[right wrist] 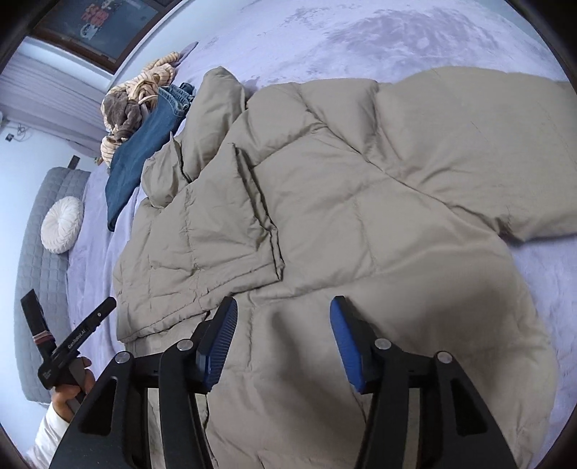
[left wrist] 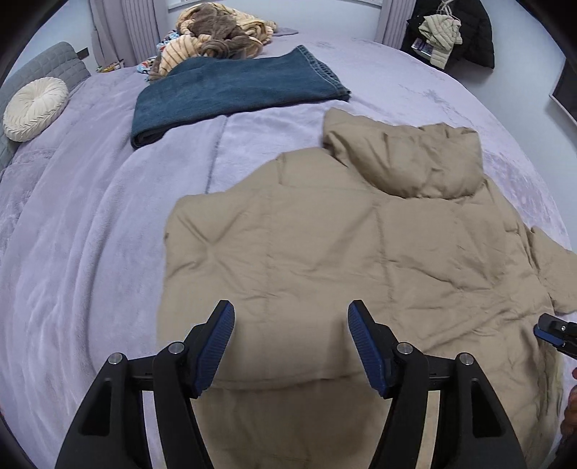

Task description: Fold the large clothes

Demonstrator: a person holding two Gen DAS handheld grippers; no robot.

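A tan quilted puffer jacket [left wrist: 342, 245] lies spread on the lavender bed, hood [left wrist: 407, 155] toward the far side. In the right wrist view the jacket [right wrist: 360, 187] has its left side folded over the body, with one sleeve [right wrist: 487, 144] stretched out to the right. My left gripper [left wrist: 291, 314] is open and empty, just above the jacket's near hem. My right gripper [right wrist: 284, 306] is open and empty over the jacket's lower part. The right gripper's tip also shows in the left wrist view [left wrist: 551, 330].
Folded blue jeans [left wrist: 230, 90] lie beyond the jacket. A striped brown blanket heap [left wrist: 220, 36] sits at the far edge. A round white cushion [left wrist: 34, 108] leans on the grey headboard [left wrist: 39, 65]. Dark coats [left wrist: 458, 32] hang at the back right. The lavender bed cover [left wrist: 90, 234] surrounds everything.
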